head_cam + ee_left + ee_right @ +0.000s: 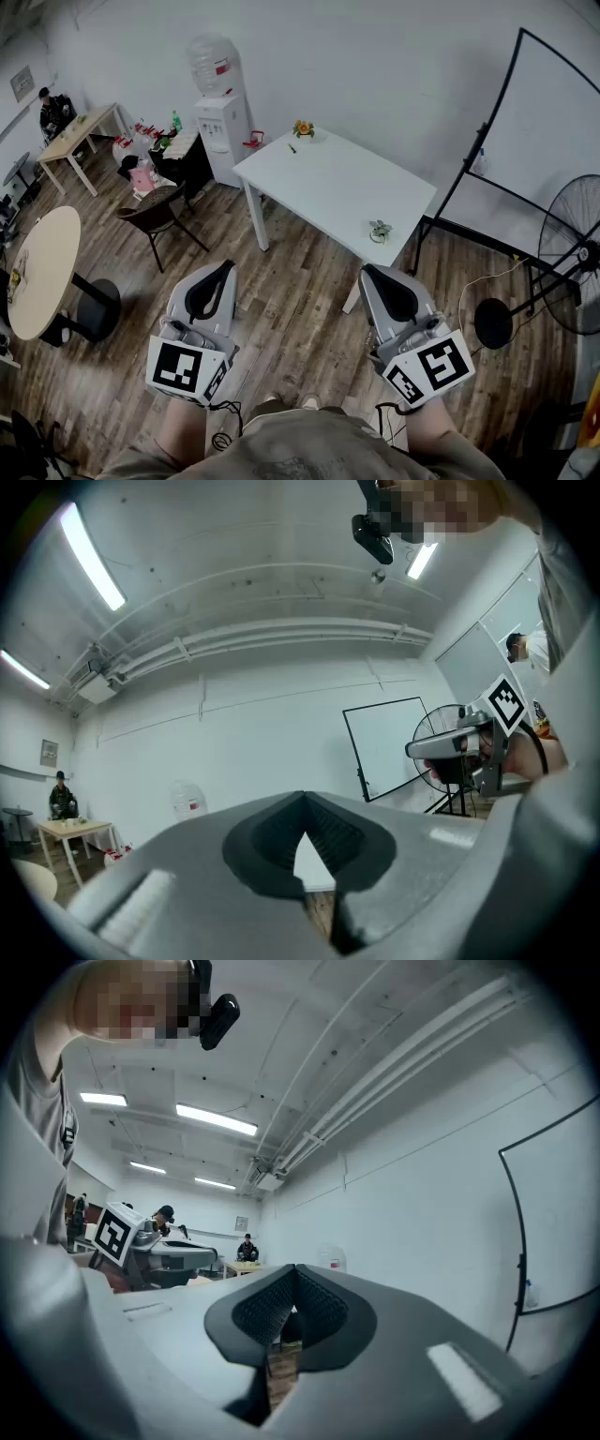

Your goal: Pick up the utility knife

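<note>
A white table (pixel 328 183) stands a few steps ahead in the head view. On it lie a small dark item (pixel 292 148) near the far corner, an orange-topped ornament (pixel 302 128) and a small green thing (pixel 380 231); all are too small to tell which is the utility knife. My left gripper (pixel 223 269) and right gripper (pixel 369 273) are held side by side above the wooden floor, well short of the table. Both are shut with nothing between them. Their tips meet in the left gripper view (pixel 302 800) and the right gripper view (pixel 295 1270).
A water dispenser (pixel 221 120) stands left of the table, with a dark chair (pixel 157 212) and a round table (pixel 42 270) further left. A whiteboard frame (pixel 497 141) and a standing fan (pixel 574 253) are at the right. A person sits at a far desk (pixel 80 131).
</note>
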### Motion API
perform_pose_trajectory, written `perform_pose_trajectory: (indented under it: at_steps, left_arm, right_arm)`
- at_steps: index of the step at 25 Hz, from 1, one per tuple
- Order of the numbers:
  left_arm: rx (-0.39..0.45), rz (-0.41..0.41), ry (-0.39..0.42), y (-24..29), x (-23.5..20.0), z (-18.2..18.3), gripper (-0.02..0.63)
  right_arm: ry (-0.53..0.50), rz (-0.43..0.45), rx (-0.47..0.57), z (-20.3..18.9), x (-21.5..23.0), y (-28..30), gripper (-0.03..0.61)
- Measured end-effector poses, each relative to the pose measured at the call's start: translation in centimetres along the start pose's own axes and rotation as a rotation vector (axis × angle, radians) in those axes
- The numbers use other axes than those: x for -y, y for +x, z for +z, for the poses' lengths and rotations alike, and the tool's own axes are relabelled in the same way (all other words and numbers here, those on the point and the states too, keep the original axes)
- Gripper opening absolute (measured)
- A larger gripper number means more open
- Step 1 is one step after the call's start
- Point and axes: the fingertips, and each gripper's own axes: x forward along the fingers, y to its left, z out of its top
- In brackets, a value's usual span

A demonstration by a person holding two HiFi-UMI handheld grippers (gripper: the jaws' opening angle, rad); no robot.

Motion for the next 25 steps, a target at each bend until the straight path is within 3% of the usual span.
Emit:
perform_pose_trajectory:
  at_steps: [17, 22, 24, 25]
  left_arm:
    - [-0.024, -0.032, 0.005, 0.3, 2.7, -0.6, 0.000]
    - [-0.035, -0.037, 0.012, 0.3, 3.0, -0.7, 0.000]
    - [-0.033, -0.033, 0.021, 0.3, 2.8, -0.5, 0.000]
    - [-0.031, -0.030, 0.024, 0.3, 2.6, -0.5, 0.000]
  right_arm:
    - [-0.008, -0.013, -0.039, -1.3, 1.1, -2.3, 0.026]
    - [0.015, -0.063, 0.016, -0.6, 2.0, -3.0, 0.032]
    - [0.008, -0.070, 0.032, -0.2, 2.1, -3.0, 0.164]
    - [0.004, -0.071, 0.033, -0.1, 2.2, -2.9, 0.200]
